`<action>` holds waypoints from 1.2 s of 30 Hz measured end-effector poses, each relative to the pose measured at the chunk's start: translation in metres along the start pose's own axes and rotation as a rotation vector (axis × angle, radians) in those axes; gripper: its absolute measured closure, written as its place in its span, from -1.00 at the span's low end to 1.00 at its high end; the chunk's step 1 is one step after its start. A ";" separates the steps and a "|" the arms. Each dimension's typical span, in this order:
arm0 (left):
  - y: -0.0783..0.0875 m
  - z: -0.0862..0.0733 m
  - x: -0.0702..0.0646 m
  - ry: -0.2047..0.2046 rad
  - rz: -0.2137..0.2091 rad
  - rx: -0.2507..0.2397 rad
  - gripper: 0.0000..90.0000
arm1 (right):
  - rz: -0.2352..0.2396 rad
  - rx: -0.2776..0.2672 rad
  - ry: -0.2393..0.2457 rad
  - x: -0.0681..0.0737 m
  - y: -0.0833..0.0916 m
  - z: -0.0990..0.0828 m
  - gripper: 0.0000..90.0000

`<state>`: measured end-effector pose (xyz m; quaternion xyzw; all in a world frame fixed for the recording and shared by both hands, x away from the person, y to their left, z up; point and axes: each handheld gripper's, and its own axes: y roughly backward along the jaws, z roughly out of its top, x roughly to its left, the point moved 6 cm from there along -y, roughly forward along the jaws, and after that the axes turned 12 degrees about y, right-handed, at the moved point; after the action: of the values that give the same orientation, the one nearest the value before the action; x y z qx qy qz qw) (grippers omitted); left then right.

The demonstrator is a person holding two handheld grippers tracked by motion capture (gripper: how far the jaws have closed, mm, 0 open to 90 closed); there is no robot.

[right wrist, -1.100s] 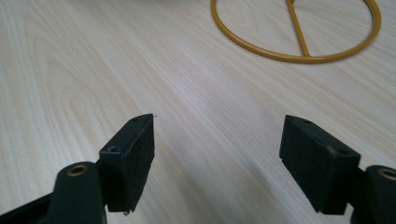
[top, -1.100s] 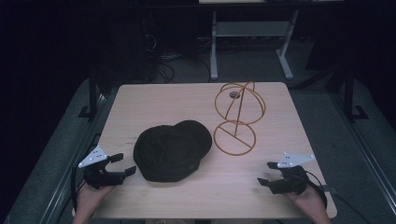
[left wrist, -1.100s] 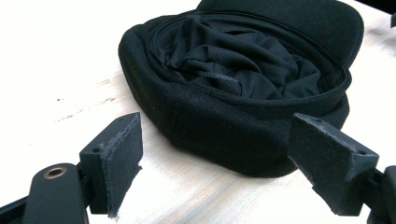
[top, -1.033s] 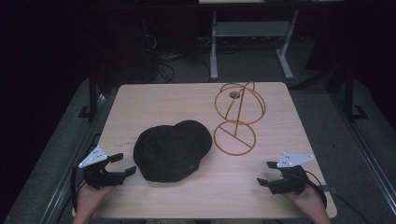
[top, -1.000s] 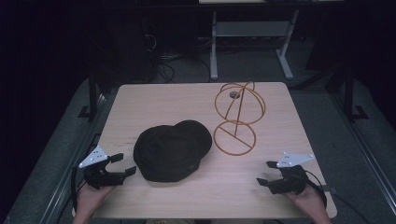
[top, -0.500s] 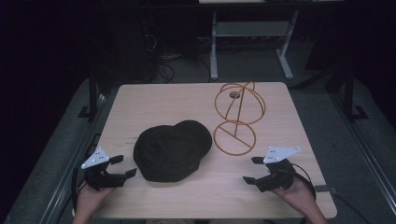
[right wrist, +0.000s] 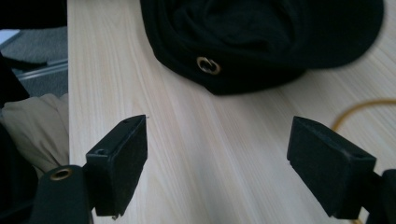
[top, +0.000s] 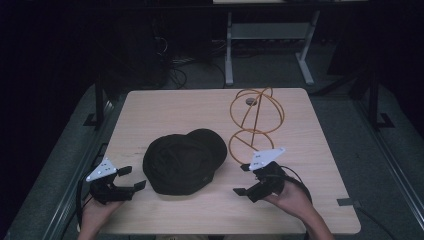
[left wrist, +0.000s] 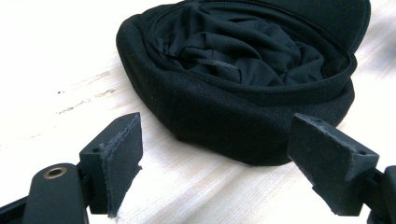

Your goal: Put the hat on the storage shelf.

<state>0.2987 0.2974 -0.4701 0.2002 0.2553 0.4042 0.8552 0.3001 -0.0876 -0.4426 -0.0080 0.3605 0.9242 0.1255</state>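
Note:
A black cap (top: 182, 162) lies upside down in the middle of the wooden table (top: 165, 107), its crumpled lining (left wrist: 243, 60) facing up. An orange wire stand (top: 256, 117) rises just right of it, with its ring base on the table. My left gripper (top: 132, 177) is open at the front left, jaws pointing at the cap's near rim (left wrist: 224, 126), a short gap away. My right gripper (top: 241, 179) is open right of the cap, beside the stand's base. A brass eyelet (right wrist: 208, 65) shows on the cap's side ahead of it, and the orange wire (right wrist: 359, 109) is at its right.
The table's front edge runs close under both hands. A strip of grey tape (top: 346, 202) sits at the front right corner. Behind the table stand a white frame (top: 230, 50) and floor cables (top: 175, 60). Light trousers (right wrist: 42, 126) show past the table edge.
My right gripper has moved left from the front right corner toward the cap and the stand's base. The left gripper has barely shifted. Both stay open.

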 end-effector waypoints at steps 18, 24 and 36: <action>0.001 0.002 0.000 0.001 -0.001 -0.014 -0.61 | 0.089 0.048 0.130 -0.009 -0.063 0.075 -0.31; 0.001 0.003 0.001 0.001 0.000 -0.020 -0.61 | 0.123 0.054 0.161 -0.008 -0.078 0.092 -0.23; 0.005 0.004 0.004 0.021 0.012 -0.035 -0.61 | 0.165 0.075 0.196 -0.002 -0.106 0.118 -0.13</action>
<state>0.3003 0.3035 -0.4653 0.1827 0.2559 0.4159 0.8533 0.3365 0.0655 -0.4253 -0.0640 0.4048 0.9121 0.0133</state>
